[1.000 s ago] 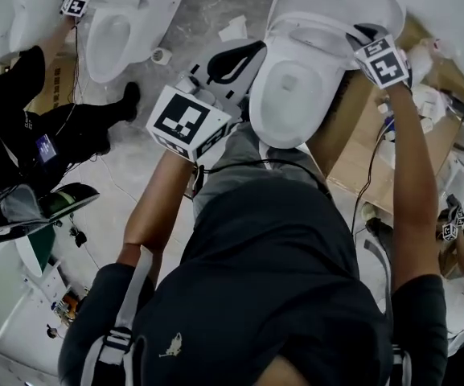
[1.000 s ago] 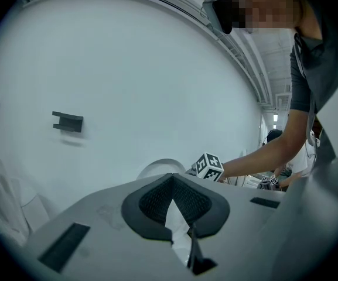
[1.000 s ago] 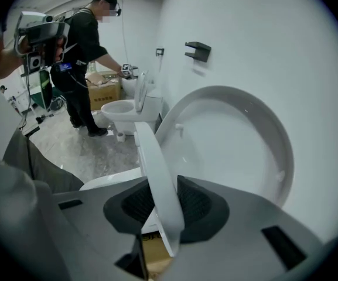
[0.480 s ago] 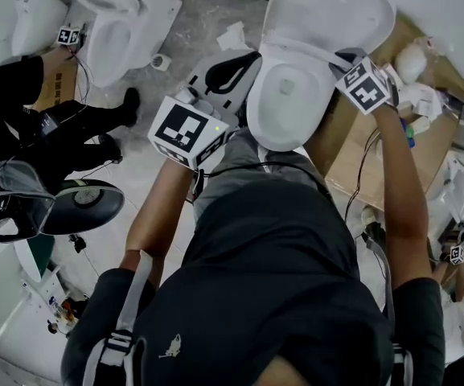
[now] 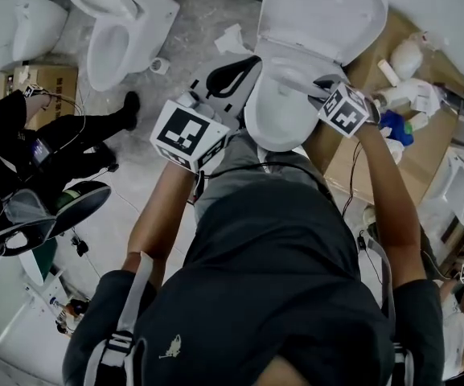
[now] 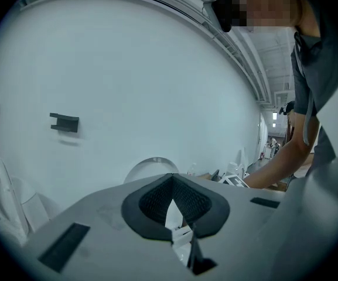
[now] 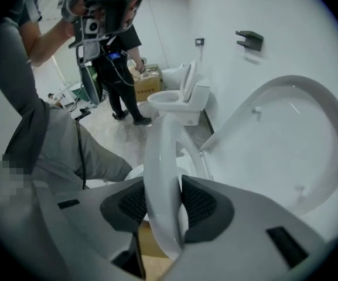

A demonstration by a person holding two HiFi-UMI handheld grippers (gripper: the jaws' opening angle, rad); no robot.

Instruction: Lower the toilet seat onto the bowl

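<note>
1. Toilet seat [image 7: 157,151] stands part-way down, tilted between the raised lid [image 7: 297,145] and the bowl [image 5: 257,131]. It is not yet flat on the bowl.
2. Right gripper [image 7: 160,192] has the seat's side rim edge-on between its pads. The jaws are opening, yet in the right gripper view the pads lie against both faces of the rim.
3. Left gripper [image 6: 170,183] hangs clear, just beside the bowl on the person's left. Its jaws are pressed together at the tips, with nothing between them.
4. Handling, as I judge it: the seat looks like stiff, moulded plastic. It is probably light enough for one gripper and will not flex under the pinch.
5. Its glossy, rounded rim is likely slippery, so a loosening pinch may let it slide out.
6. Because it swings on hinges at the back, a release above the bowl would probably let it drop and slap the hard rim.
7. The best hold appears to be the side or front of the ring, well away from the hinges, with the pads across its thickness as they are now.
</note>
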